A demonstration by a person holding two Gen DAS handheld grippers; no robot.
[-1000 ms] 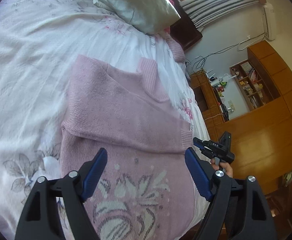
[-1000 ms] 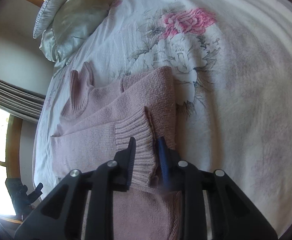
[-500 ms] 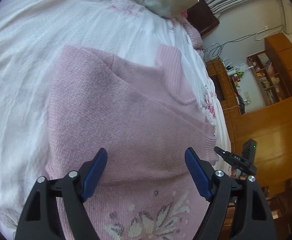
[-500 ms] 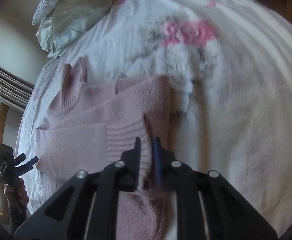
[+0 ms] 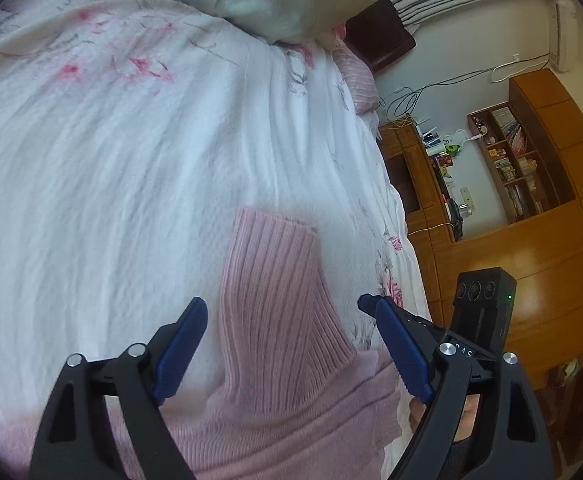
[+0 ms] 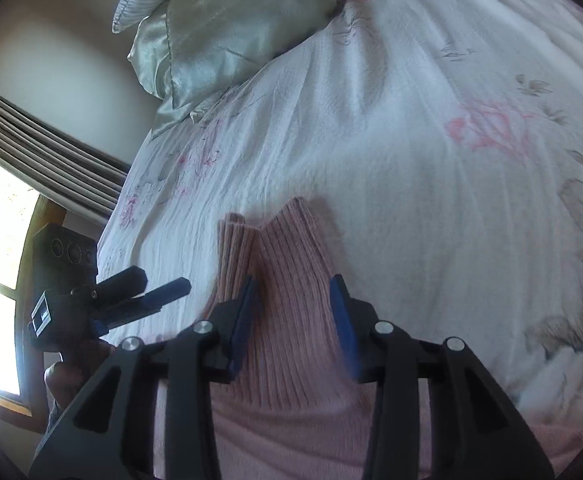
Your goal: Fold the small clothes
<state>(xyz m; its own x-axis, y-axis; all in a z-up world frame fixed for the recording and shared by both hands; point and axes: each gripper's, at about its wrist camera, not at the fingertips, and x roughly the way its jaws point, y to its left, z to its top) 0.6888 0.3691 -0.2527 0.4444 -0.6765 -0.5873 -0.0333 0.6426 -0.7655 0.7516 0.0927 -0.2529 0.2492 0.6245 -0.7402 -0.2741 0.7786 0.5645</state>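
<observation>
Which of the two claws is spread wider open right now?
The left claw: its blue pads stand far apart, clear of the pink sweater's ribbed collar. The right claw is open more narrowly, straddling that collar.

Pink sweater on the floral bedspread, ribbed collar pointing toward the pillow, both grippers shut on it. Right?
Not quite. Both grippers are open: the left gripper and right gripper merely straddle the pink sweater's ribbed collar, per both wrist views. The rest holds.

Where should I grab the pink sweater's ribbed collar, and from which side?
Judging by its pose, pinch the ribbed collar at its free top edge, coming from above. It lies flat on the bedspread, pointing toward the pillow, between the right gripper's open jaws.
</observation>
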